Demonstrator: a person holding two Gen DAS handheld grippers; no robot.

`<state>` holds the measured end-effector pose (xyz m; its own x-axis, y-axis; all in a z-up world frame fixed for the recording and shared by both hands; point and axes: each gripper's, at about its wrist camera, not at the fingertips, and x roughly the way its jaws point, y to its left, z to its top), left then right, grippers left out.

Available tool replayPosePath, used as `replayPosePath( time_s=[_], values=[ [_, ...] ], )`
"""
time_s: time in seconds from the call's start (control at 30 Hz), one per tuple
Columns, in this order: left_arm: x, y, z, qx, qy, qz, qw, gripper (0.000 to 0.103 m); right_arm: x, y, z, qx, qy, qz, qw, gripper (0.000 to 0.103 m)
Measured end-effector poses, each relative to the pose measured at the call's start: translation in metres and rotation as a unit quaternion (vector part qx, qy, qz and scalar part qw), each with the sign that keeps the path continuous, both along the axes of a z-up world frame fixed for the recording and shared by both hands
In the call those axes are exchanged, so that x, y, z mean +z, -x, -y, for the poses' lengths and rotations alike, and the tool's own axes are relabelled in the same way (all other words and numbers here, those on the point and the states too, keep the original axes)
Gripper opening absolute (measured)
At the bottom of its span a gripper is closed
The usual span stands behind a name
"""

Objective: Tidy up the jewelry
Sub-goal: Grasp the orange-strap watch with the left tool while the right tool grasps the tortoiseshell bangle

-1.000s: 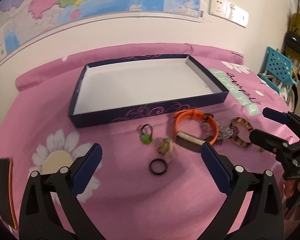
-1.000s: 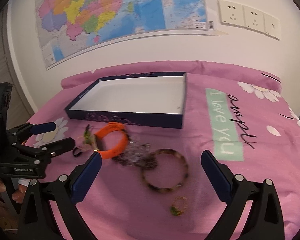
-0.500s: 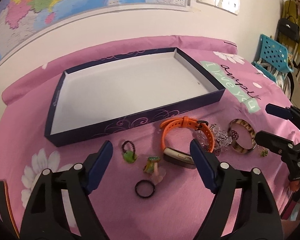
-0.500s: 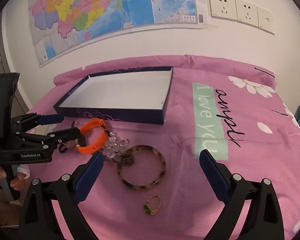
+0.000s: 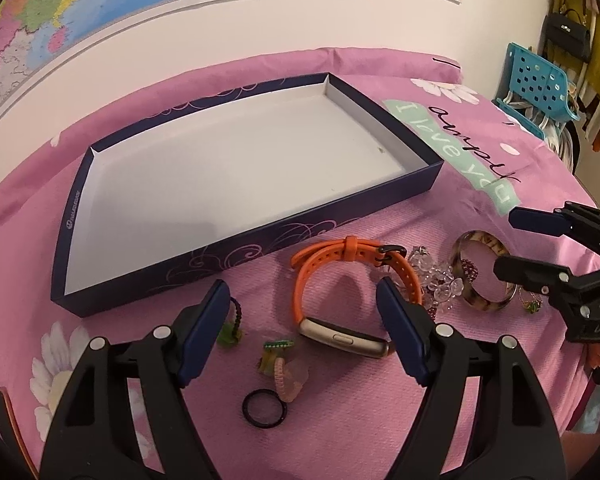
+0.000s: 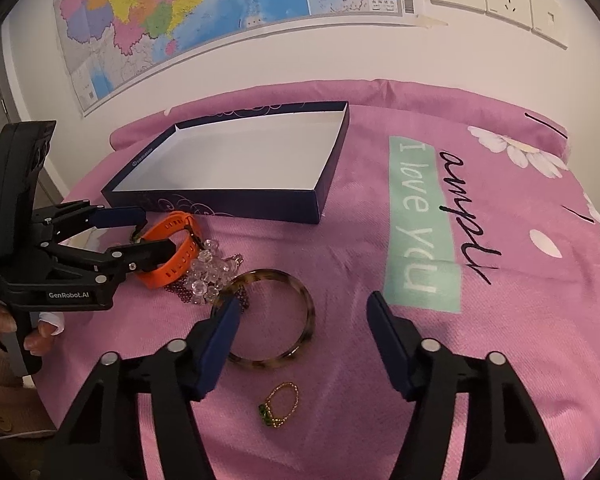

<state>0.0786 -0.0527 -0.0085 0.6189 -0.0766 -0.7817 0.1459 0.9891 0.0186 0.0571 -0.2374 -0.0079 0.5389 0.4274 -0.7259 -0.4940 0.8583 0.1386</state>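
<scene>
Right wrist view: closing hand-held gripper [image 6: 302, 330], nothing gripped, straddles tortoiseshell bangle [image 6: 309, 312].

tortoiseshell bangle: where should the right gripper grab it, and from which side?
Take the tortoiseshell bangle across its bare right-hand rim, from above, one finger inside the hoop and one outside. It lies flat on the pink bedspread, and its far-left edge touches the clear bead bracelet. The right gripper is closing with nothing gripped.
</scene>
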Motion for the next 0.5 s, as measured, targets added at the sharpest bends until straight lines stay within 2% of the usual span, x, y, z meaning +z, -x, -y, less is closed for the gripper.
replayPosePath(
  time_s=[0.07,0.23,0.3,0.5],
  values=[
    [-0.001,-0.001,0.001,-0.002,0.000,-0.002,1.0000,0.074,-0.001,-0.001,-0.001,0.003,0.001,-0.003,1.000,0.052],
    [-0.005,-0.002,-0.001,-0.008,0.006,-0.011,0.9999,0.068,-0.006,-0.004,-0.006,0.015,0.013,-0.012,1.000,0.041],
    [-0.006,-0.002,-0.001,-0.011,0.009,-0.013,0.9998,0.061,-0.008,-0.006,-0.008,0.018,0.022,-0.015,0.999,0.040],
    [-0.007,-0.003,0.001,-0.017,0.004,-0.016,0.9997,0.057,-0.009,-0.006,-0.017,0.026,0.054,-0.004,0.998,0.034]
  ],
)
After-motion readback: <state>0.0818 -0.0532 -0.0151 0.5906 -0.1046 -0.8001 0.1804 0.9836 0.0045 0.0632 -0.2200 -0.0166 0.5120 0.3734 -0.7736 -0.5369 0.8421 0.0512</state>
